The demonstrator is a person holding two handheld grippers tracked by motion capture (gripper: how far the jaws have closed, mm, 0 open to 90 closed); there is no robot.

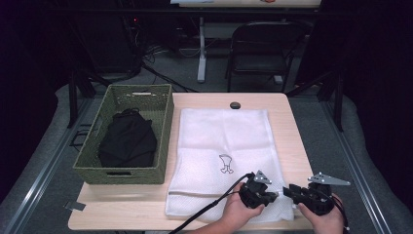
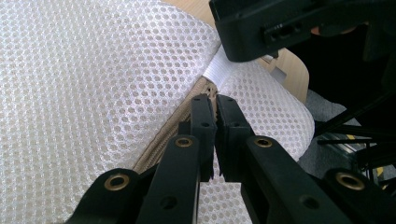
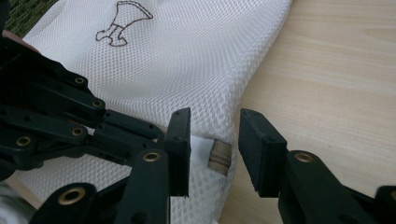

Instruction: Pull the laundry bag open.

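Two grippers work the near right corner of the white mesh bag [image 1: 221,146], which lies flat beside the green basket [image 1: 124,170]. Our left gripper [image 2: 215,100] seems clamped on its zipper seam; our right gripper [image 3: 215,135] stands open around the zipper end [image 3: 219,158].

- The light wooden table [image 1: 287,126] is seen from above, looking forward and down.
- The white mesh laundry bag [image 2: 93,84] is viewed closely along each gripper's jaws.
- Its near corner is shared by all views.
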